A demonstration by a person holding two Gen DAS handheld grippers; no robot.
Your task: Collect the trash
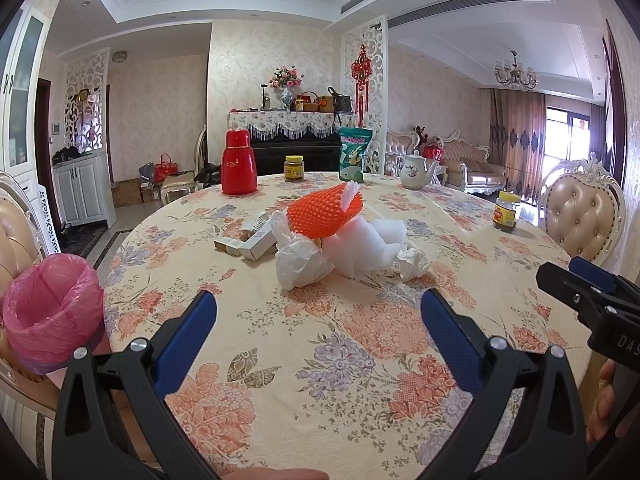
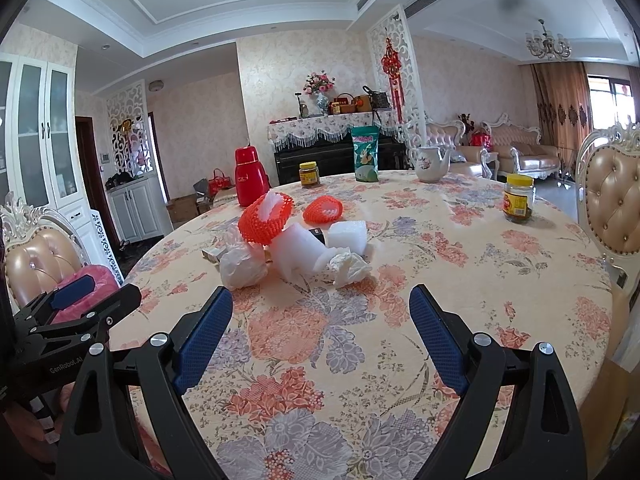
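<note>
A heap of trash lies at the middle of the round table with the floral cloth (image 1: 320, 360): an orange foam net sleeve (image 1: 324, 212) rests on white foam blocks (image 1: 372, 244), a crumpled white plastic bag (image 1: 300, 260) lies near left of them, a crumpled white tissue (image 1: 412, 262) near right, and small cardboard boxes (image 1: 248, 240) to the left. A second orange foam net (image 2: 323, 209) lies behind the blocks. Along the far edge stand, left to right, a red thermos flask (image 1: 239, 162), a yellow-lidded glass jar (image 1: 294, 168), a green snack pouch (image 1: 354, 154) and a white porcelain teapot (image 1: 416, 172). Another yellow-lidded jar (image 1: 507, 212) stands at the right. A bin lined with a pink bag (image 1: 52, 312) sits off the table's left edge.

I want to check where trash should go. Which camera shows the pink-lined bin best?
The left wrist view: the bin shows whole there, its mouth open, beside the table. In the right wrist view, the left tongs hide most of it.
</note>
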